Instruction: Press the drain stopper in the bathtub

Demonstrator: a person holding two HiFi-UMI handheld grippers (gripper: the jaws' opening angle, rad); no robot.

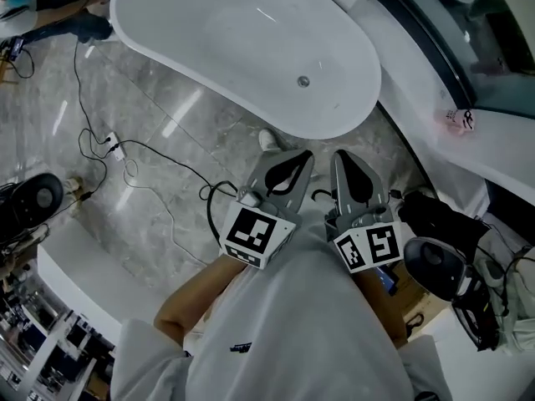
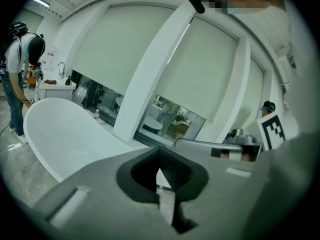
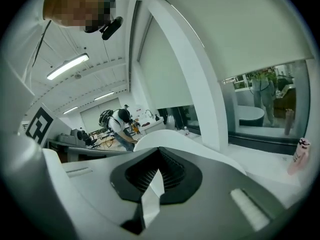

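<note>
A white oval bathtub (image 1: 242, 40) stands on the grey marble floor ahead of me. Its small round metal drain stopper (image 1: 303, 81) sits in the tub bottom near the closer end. Both grippers are held close to my body, short of the tub rim and pointing toward it. My left gripper (image 1: 303, 157) and right gripper (image 1: 341, 155) are side by side, each shut with nothing between the jaws. The left gripper view has the left gripper (image 2: 162, 184) aimed over the tub (image 2: 65, 134). Only the tub rim (image 3: 165, 139) shows beyond the right gripper (image 3: 150, 191) in the right gripper view.
Black cables and a white power strip (image 1: 113, 146) lie on the floor to the left. A black round device (image 1: 33, 195) is at far left. Black gear (image 1: 439, 241) lies to my right. A pink bottle (image 1: 458, 120) stands on the white window ledge. Another person (image 2: 20, 69) bends beyond the tub.
</note>
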